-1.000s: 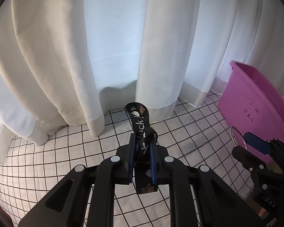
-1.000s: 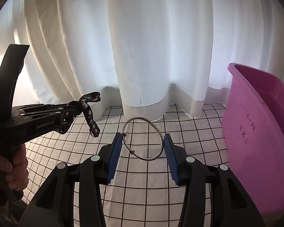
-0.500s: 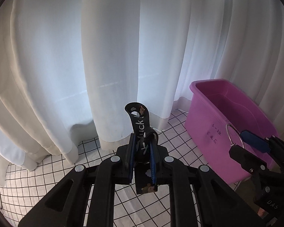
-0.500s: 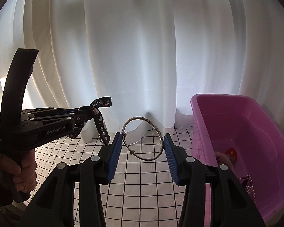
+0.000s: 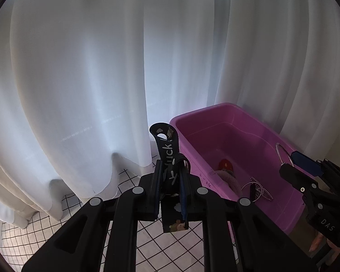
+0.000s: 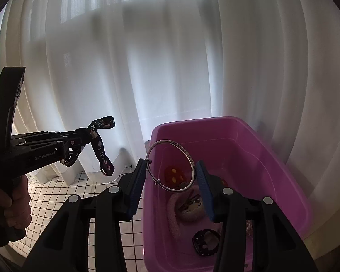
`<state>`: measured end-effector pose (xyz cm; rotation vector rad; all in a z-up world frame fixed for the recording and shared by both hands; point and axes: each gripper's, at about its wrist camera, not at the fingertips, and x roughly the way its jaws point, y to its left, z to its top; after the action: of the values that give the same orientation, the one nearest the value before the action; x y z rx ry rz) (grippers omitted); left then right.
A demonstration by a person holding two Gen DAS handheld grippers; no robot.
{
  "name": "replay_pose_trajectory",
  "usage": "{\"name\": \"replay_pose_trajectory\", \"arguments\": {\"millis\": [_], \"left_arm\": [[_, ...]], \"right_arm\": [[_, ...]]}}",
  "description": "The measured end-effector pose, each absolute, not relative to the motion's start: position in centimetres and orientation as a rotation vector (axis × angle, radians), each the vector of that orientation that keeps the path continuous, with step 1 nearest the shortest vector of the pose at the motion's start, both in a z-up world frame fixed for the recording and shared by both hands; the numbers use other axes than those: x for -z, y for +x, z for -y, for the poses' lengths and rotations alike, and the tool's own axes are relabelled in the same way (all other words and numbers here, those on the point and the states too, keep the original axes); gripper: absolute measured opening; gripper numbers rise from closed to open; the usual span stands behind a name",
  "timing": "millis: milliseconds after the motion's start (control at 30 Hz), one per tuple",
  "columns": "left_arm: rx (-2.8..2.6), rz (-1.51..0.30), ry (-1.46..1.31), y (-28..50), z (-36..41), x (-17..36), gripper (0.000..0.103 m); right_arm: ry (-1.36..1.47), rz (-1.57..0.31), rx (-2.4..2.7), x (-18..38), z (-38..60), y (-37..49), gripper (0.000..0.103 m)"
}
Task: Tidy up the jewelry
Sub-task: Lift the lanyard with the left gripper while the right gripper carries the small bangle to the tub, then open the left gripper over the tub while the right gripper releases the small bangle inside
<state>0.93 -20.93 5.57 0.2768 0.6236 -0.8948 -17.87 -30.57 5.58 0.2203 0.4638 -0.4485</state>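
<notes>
**Both hand-held grippers loaded, now over the pink bin**

Left hand-held gripper (image 5: 170,181) level, pinching black printed strap (image 5: 166,149), loop end up at 12 o'clock. Right hand-held gripper (image 6: 171,176) tilted down, clamping silver bangle (image 6: 170,165) between blue pads (image 6: 137,181), above pink bin (image 6: 283,174). Compared with a second ago: bin interior revealed, with watch (image 6: 205,241) and plush toy (image 6: 190,206) inside; checked floor (image 6: 56,195) mostly gone from view.

Both tongs raised, bangle (image 6: 171,165) now over pink bin (image 6: 283,165)
</notes>
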Motion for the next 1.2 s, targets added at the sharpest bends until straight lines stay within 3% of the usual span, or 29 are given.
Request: {"name": "replay_pose_trajectory", "arguments": {"millis": [467, 900, 967, 1033, 1067, 1133, 1200], "left_arm": [[0.950, -0.641, 0.366, -4.0, 30.9, -4.2, 0.014], [0.856, -0.740, 0.412, -3.6, 34.9, -1.2, 0.017], [0.840, -0.758, 0.409, -3.2, 35.2, -0.9, 0.022], [0.823, -0.778, 0.404, -2.9, 35.5, -0.6, 0.028], [0.820, -0.781, 0.396, -2.8, 35.5, -0.7, 0.037], [0.793, -0.762, 0.385, -2.8, 35.4, -0.9, 0.090], [0.776, -0.718, 0.355, -3.0, 35.0, -1.5, 0.093]], "right_arm": [[0.278, -0.500, 0.511, -4.0, 35.9, -21.2, 0.044], [0.324, -0.574, 0.494, -2.7, 39.0, -19.8, 0.044], [0.335, -0.598, 0.488, -2.4, 39.4, -19.4, 0.045], [0.342, -0.613, 0.497, -2.4, 39.6, -19.4, 0.058], [0.346, -0.609, 0.497, -2.5, 39.7, -19.5, 0.064], [0.343, -0.599, 0.506, -2.5, 39.8, -19.8, 0.065], [0.344, -0.590, 0.506, -2.7, 39.8, -20.2, 0.066]]}}
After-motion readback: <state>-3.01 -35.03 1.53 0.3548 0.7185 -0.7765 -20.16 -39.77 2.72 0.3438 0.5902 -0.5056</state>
